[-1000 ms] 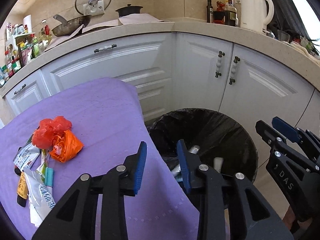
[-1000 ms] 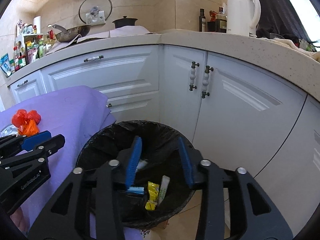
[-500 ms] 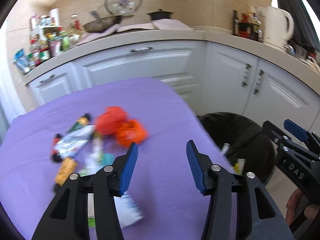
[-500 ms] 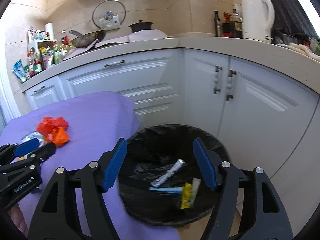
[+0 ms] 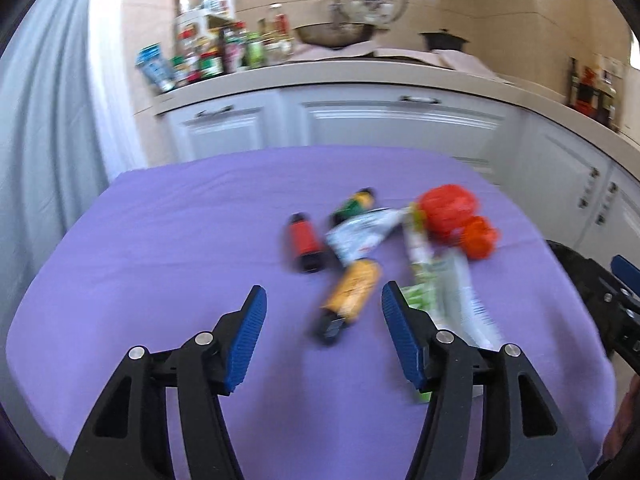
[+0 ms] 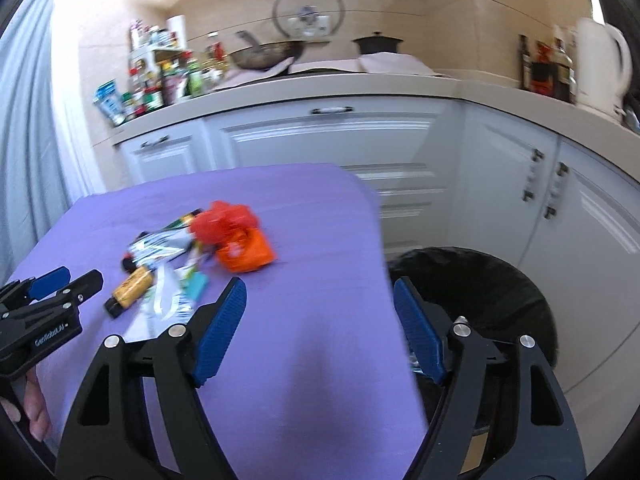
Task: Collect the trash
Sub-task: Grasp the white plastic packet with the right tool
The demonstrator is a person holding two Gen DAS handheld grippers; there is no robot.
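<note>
Both grippers are empty, and their jaws have just been opening with nothing between them. Nearest, the left gripper [image 5: 322,334] hangs over the purple tablecloth [image 5: 160,264] with blue pads spread wide; the right gripper [image 6: 320,330], also wide open, sits above the table's right edge, beside the black bin [image 6: 492,284] on the floor.

Just ahead of the left gripper lies the yellow tube [image 5: 352,292], its long axis running away from the jaws and leaning a little right, dark cap end nearest. That makes the left hand the nearer one, and the jaws already straddle the tube's line, so a short forward reach should meet it. Right of it are white and green wrappers [image 5: 460,304]; beyond, a red bottle [image 5: 305,242], a silver pouch [image 5: 360,236], then the crumpled red bag [image 5: 446,210] and the orange bag [image 5: 480,238]. From the right gripper the heap lies ahead and to the left.

A second ago both grippers faced the bin with jaws much narrower; they now face the table, and the heap sits centred in the left view
</note>
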